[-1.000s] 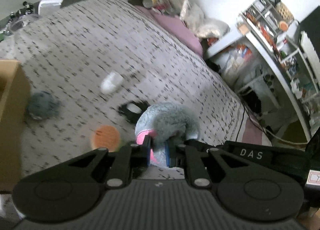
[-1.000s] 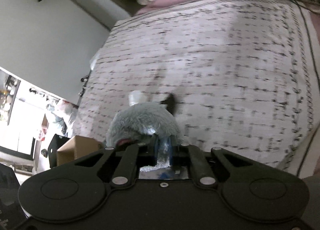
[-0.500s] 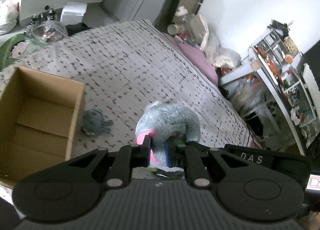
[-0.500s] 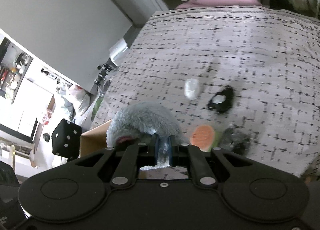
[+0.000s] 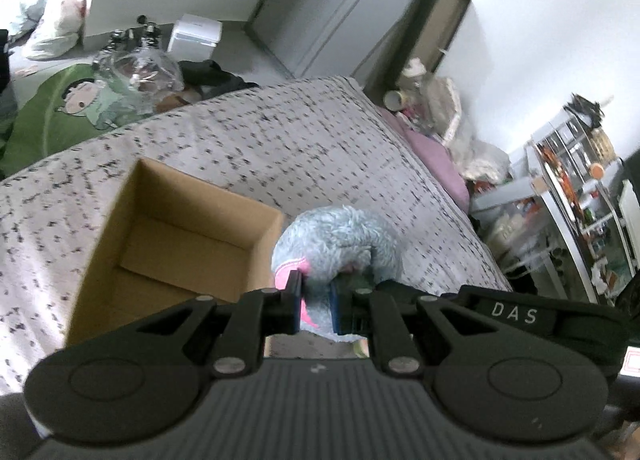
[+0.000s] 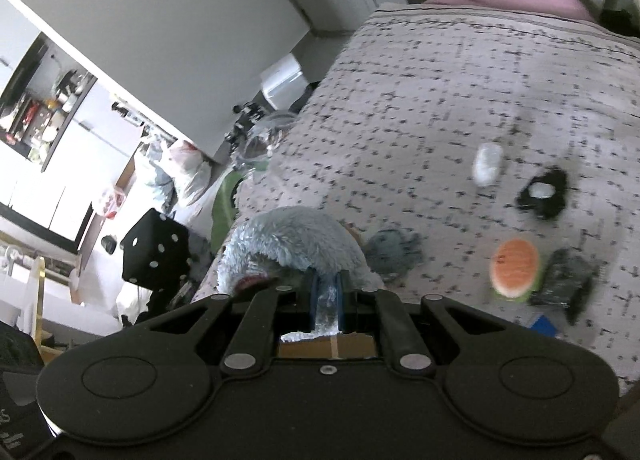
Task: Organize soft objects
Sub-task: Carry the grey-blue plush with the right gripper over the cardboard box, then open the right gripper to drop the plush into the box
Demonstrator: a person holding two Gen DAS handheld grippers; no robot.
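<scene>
Both grippers hold one grey fluffy plush toy (image 5: pixel 340 236) with pink parts, above the bed. My left gripper (image 5: pixel 316 302) is shut on its pink-edged part, just right of an open cardboard box (image 5: pixel 120 236) whose inside shows nothing in it. My right gripper (image 6: pixel 326 294) is shut on the plush's fur (image 6: pixel 288 244); a strip of cardboard shows below its fingers. On the bed in the right wrist view lie a small grey fluffy toy (image 6: pixel 394 250), an orange-and-green round toy (image 6: pixel 514 268), a black-and-white toy (image 6: pixel 542 195), a white toy (image 6: pixel 486 163) and a dark crinkled item (image 6: pixel 564 284).
The bed has a grey patterned cover (image 5: pixel 300 139) with a pink pillow (image 5: pixel 436 155) at its head. A cluttered shelf (image 5: pixel 580 179) stands right of the bed. A black dice cushion (image 6: pixel 154 250), bags and a white box (image 5: pixel 195 35) lie on the floor at left.
Both grippers have carried the plush to the left across the bed, from above the small toys to beside the cardboard box. Both stayed shut on it.
</scene>
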